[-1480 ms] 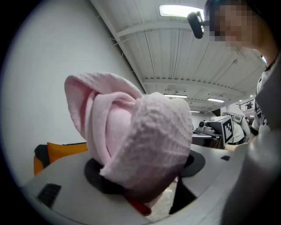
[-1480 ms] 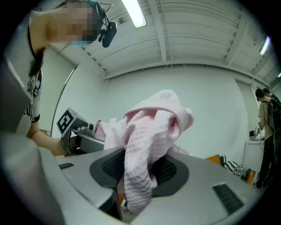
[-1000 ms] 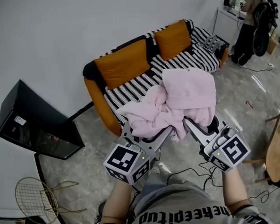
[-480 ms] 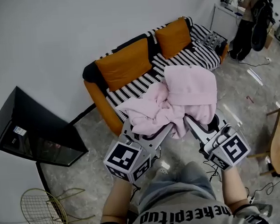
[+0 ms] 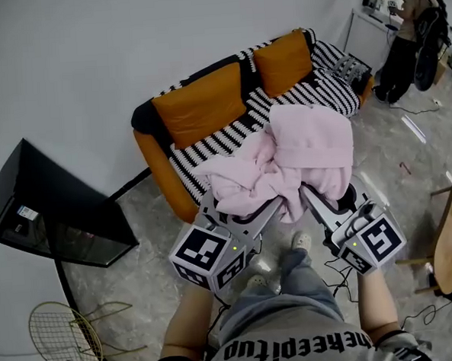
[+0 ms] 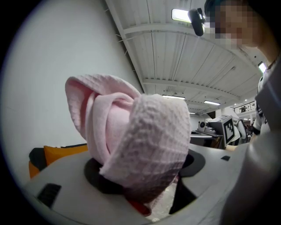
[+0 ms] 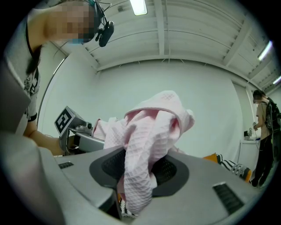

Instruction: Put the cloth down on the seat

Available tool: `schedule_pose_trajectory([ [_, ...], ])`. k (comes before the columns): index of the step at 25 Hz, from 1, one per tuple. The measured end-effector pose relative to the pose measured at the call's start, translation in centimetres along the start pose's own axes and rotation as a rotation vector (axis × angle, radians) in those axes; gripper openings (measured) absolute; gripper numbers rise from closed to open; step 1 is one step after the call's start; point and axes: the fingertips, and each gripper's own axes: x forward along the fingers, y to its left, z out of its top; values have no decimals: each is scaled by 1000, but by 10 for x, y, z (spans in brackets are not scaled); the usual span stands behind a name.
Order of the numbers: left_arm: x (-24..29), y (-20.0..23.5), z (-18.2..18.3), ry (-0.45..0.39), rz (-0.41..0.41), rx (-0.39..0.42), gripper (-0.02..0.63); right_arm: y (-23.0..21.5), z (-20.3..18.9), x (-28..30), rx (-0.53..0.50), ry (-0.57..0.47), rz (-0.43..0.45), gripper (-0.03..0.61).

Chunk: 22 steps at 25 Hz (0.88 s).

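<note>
From the head view, I see both tools raised in front of me with the pink cloth [image 5: 304, 152] bunched over their tips. My left gripper [image 5: 267, 209] reaches up into the lower left of the bundle and my right gripper [image 5: 313, 198] into its lower right, so the fabric piles above and beyond the fingers and hides their ends. Past the fingertips, farther out, stands the sofa [image 5: 154, 153] with its striped seat [image 5: 216, 144] and two orange cushions [image 5: 200, 103]; the cloth hangs in the air in front of it and does not touch the seat. Well off to the right of my right fingers a person [image 5: 412, 39] stands by a table. In the left gripper view, the cloth [image 6: 140, 136] rises in a thick roll straight out from between the fingers [image 6: 66, 186], which are clamped on its lower end. The marker cube of the other tool [image 6: 229, 127] shows to the right of the roll, and an orange cushion [image 6: 59, 153] to the left. In the right gripper view, a fold of the cloth [image 7: 147, 145] is pinched between the fingers [image 7: 210, 184], which stand wide around it, with its loose end drooping down toward the camera. The left tool's cube [image 7: 65, 119] sits off to the left.
</note>
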Motion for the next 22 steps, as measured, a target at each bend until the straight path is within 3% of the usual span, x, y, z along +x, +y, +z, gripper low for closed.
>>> schedule_pose_trajectory([
  [13, 122, 42, 10, 0, 114, -31, 342, -127, -13, 47, -6, 7, 113, 163],
  [17, 137, 45, 9, -17, 149, -34, 342, -144, -16, 52, -18, 4, 147, 163],
  [22, 207, 61, 22, -18, 193, -51, 342, -217, -15, 71, -19, 10, 191, 163],
])
